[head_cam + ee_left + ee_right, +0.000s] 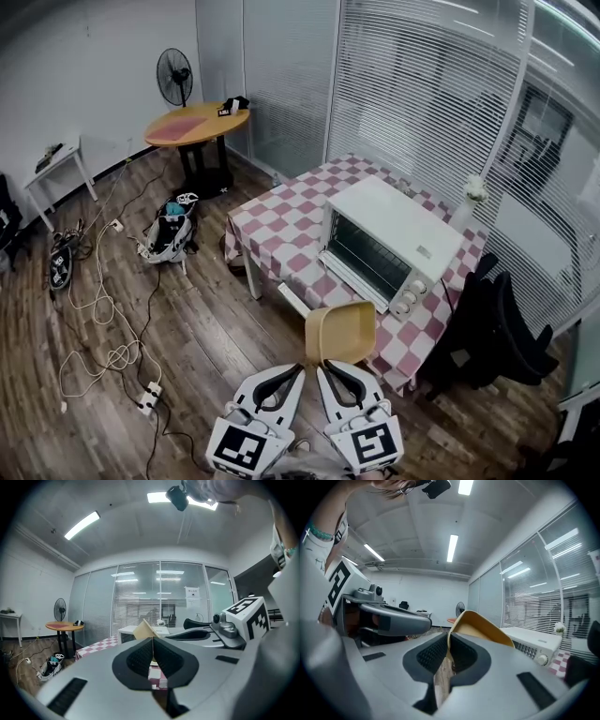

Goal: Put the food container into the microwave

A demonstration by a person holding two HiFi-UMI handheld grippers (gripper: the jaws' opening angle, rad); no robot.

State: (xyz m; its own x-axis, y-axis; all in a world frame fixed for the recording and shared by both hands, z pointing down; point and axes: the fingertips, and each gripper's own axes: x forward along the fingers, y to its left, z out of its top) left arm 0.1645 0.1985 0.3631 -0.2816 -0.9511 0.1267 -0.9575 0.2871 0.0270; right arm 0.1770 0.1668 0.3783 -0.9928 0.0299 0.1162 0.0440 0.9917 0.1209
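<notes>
In the head view my right gripper (pixel 325 367) is shut on the lower rim of a tan food container (pixel 339 333), holding it upright in the air just in front of the checked table (pixel 281 225). The white microwave (pixel 389 246) stands on that table with its dark cavity facing me; its door looks folded down. My left gripper (pixel 298 369) hangs close beside the right one, jaws together with nothing between them. In the right gripper view the container (pixel 483 627) rises from my jaws (pixel 449 641). In the left gripper view my left gripper (pixel 153 641) is shut and the container's corner (pixel 145 630) peeks above it.
A black chair draped with a jacket (pixel 492 337) stands right of the table. On the wooden floor to the left lie a bag (pixel 169 230), cables (pixel 103 319) and a power strip (pixel 150 394). A round table (pixel 197 124) and a fan (pixel 174 77) stand at the back.
</notes>
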